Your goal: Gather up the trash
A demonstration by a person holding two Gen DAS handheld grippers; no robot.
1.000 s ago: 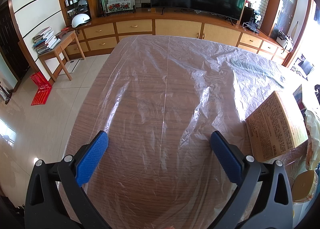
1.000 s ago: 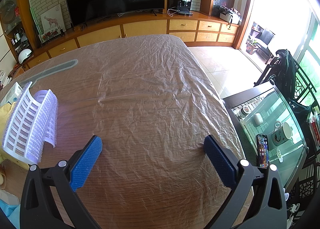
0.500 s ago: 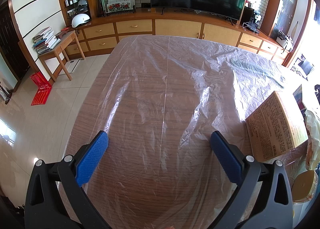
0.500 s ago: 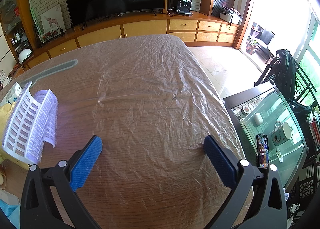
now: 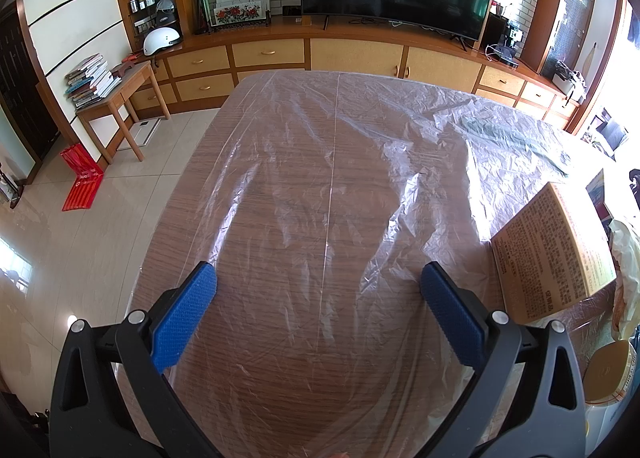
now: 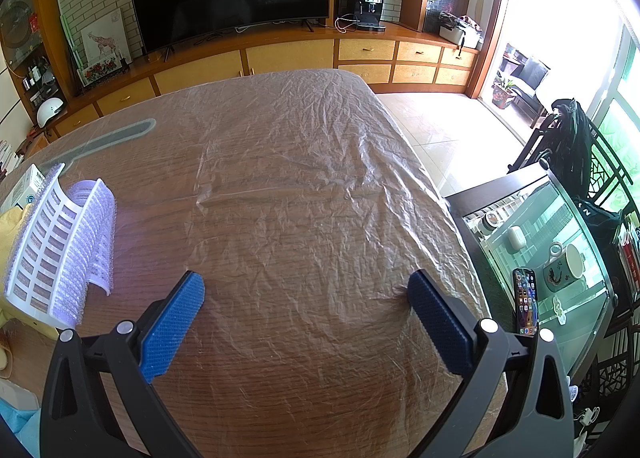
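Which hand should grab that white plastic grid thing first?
Probably the right. The white plastic grid tray lies just beside the open right hand-held gripper, on its left. The open left hand-held gripper sees only a tan printed cardboard box nearby.

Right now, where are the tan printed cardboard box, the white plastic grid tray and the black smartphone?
tan printed cardboard box (image 5: 556,250), left wrist view, printed top face.
white plastic grid tray (image 6: 44,246), right wrist view, gridded face.
black smartphone (image 6: 525,301), right wrist view, screen.
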